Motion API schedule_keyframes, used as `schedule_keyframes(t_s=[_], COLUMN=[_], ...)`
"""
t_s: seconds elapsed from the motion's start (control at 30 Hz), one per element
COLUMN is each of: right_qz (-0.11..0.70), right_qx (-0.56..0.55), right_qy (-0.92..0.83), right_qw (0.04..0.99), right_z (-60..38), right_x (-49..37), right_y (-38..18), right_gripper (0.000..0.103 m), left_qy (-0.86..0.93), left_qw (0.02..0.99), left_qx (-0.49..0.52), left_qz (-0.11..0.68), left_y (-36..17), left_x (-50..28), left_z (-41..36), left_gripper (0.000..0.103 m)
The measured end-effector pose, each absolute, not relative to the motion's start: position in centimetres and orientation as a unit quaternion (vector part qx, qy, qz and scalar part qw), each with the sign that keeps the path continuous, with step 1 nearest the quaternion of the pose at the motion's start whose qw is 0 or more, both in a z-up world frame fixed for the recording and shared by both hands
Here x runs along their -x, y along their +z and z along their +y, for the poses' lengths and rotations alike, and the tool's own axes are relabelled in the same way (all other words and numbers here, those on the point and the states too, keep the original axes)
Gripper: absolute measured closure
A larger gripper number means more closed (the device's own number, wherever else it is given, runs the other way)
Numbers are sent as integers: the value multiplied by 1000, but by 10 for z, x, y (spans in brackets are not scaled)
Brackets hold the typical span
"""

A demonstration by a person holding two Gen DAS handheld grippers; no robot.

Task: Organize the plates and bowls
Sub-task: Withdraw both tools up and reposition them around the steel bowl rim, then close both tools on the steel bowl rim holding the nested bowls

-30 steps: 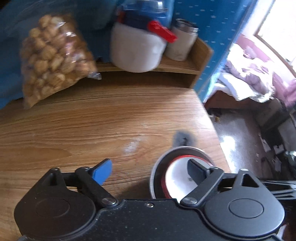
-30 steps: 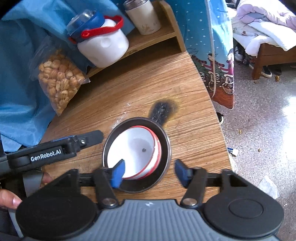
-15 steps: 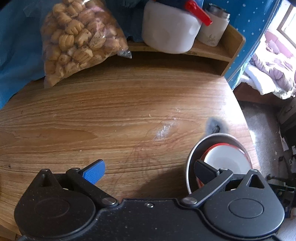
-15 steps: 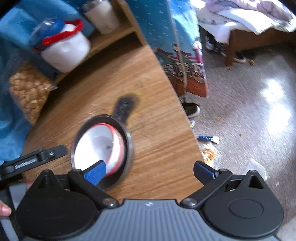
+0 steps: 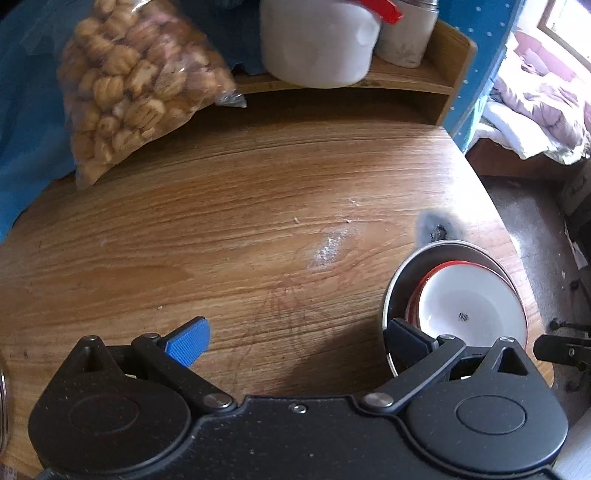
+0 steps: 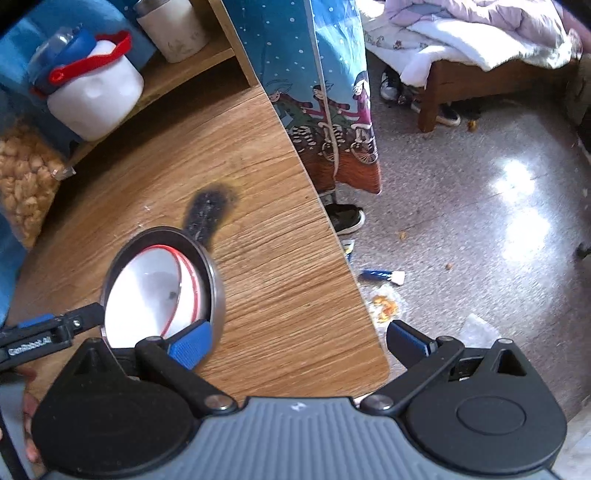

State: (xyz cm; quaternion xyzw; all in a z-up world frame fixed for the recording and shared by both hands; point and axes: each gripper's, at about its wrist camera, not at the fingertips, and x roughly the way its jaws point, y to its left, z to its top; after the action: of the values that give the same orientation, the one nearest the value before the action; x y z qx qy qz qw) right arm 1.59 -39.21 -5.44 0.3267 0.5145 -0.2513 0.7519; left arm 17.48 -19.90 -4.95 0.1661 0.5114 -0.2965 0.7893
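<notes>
Bowl [image 5: 469,306], white with a red rim, sits nested inside a metal dish [image 5: 402,273] on the wooden table [image 5: 221,229]. Left wrist view: left gripper [image 5: 295,338] has its jaws spread wide, nothing between them, bare tabletop under the gap. The nested pair is at the right-hand jaw, whose dark tip overlaps the dish rim in the picture; cannot tell if it touches. A burnt mark [image 5: 436,229] lies just beyond the dish. A white smudge [image 5: 330,247] is ahead of the gap, slightly right. Well ahead and left of the jaws is a bag of nuts [image 5: 136,81], leaning at the table's back edge. Straight ahead on a wooden shelf [image 5: 406,74] stand a white jug [image 5: 317,40] and a cup [image 5: 406,33] beside it. Right wrist view: right gripper [image 6: 299,341] also spread wide and holding nothing, the gap sitting over the table's edge. Bowl [image 6: 155,295] and dish [image 6: 218,291] are at the left-hand jaw, blue pad overlapping the dish's near rim; contact unclear. Burnt mark [image 6: 210,210] is just past the dish. The right-hand jaw hangs over the floor [image 6: 480,221]. The left gripper's finger [image 6: 55,332] shows at the far left beside the dish. Jug [image 6: 92,92], with red handle, and cup [image 6: 177,29] are far ahead left on the shelf, nuts [image 6: 26,181] at the left edge. A patterned curtain [image 6: 325,92] hangs ahead of the gap, a bed [image 6: 480,40] farther right.
</notes>
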Motion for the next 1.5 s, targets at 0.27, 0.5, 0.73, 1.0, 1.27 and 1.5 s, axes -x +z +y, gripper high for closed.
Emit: schedule_keyframes(t_s=[0.27, 0.5, 0.73, 1.0, 1.27, 1.5], right_qz=[521, 526, 531, 539, 540, 541], right_qx=[-303, -299, -297, -261, -229, -233], right_qy=[-238, -230, -224, -211, -206, -177], right_qw=[762, 762, 762, 773, 784, 789], right_z=[-393, -396, -398, -394, -394, -391], right_x=[-28, -33, -36, -45, -55, -60], right_y=[-54, -58, -60, -60, -63, -67], right_gripper=[0, 0, 0, 0, 4, 24], left_qy=[-306, -302, -301, -310, -309, -324], left_qw=[782, 782, 779, 774, 773, 755], left_qx=[-176, -189, -193, -205, -199, -181], left_qz=[513, 512, 515, 513, 516, 540], left_y=[-53, -56, -58, -61, -62, -68], left_x=[-176, -177, -177, -174, -177, -178], left_z=[-205, -208, -210, -218, -219, -218], left_gripper=[1, 1, 1, 1, 1, 16])
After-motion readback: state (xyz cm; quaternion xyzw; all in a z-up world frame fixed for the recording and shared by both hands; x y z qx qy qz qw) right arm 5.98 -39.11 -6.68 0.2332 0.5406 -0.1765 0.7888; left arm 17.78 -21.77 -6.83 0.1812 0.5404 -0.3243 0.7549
